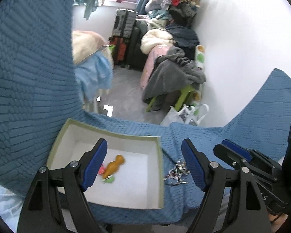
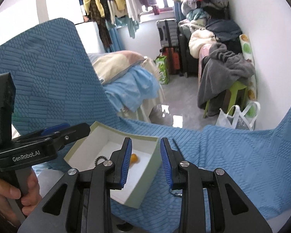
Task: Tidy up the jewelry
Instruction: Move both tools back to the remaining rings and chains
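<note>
A pale green open box (image 1: 159,167) with a white lining sits on the blue quilted cover (image 1: 184,136). Inside lie an orange piece (image 1: 114,165) and small pink and green pieces (image 1: 106,178). A silver, beaded piece of jewelry (image 1: 179,169) lies on the cover just right of the box. My left gripper (image 1: 144,165) is open and empty above the box's right side. My right gripper (image 2: 145,163) is open and empty above the box's right wall (image 2: 147,182). The right wrist view also shows the orange piece (image 2: 134,157) and a dark beaded bracelet (image 2: 100,158) in the box.
The right gripper's body (image 1: 261,167) is at the right of the left wrist view; the left one (image 2: 35,145), hand-held, at the left of the right wrist view. Beyond the cover are a floor, a bed (image 2: 126,73), suitcases (image 2: 168,38) and piled clothes (image 2: 223,62).
</note>
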{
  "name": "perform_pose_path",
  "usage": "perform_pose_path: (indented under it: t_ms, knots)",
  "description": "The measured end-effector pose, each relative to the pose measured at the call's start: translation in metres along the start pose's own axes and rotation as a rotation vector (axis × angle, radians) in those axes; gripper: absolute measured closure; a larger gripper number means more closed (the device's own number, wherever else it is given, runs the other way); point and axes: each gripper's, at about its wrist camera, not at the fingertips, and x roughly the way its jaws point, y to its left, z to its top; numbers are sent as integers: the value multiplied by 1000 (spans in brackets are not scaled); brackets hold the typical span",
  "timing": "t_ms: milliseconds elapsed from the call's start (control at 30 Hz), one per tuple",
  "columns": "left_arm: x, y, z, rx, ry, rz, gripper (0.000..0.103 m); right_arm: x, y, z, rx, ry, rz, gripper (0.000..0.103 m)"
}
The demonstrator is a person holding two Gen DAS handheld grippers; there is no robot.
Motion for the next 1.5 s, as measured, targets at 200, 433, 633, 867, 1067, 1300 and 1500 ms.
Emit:
perform_pose_path:
  t_ms: [200, 433, 633, 867, 1067, 1300, 1500]
  knots:
    - [16, -25, -6, 18, 6, -75, 24, -8, -29, -11, 26, -16, -34, 75]
    - [32, -44, -15, 51, 3, -90, 24, -7, -62, -31, 47, -5, -91, 75]
    - [51, -55, -24, 55, 26, -146, 26, 8, -90, -49, 68, 17, -119, 75]
    - [84, -64, -40, 55, 108, -199, 49, 39, -119, -80, 121, 101, -112, 76]
    - [113, -76, -59, 96, 192, -203, 74, 70, -137, -101, 135, 195, -70, 79]
    - [141, -85, -80, 141, 272, -179, 83, 99, -157, -113, 168, 269, -36, 81]
    - [155, -87, -84, 155, 291, -155, 91, 115, -156, -117, 141, 305, -2, 80]
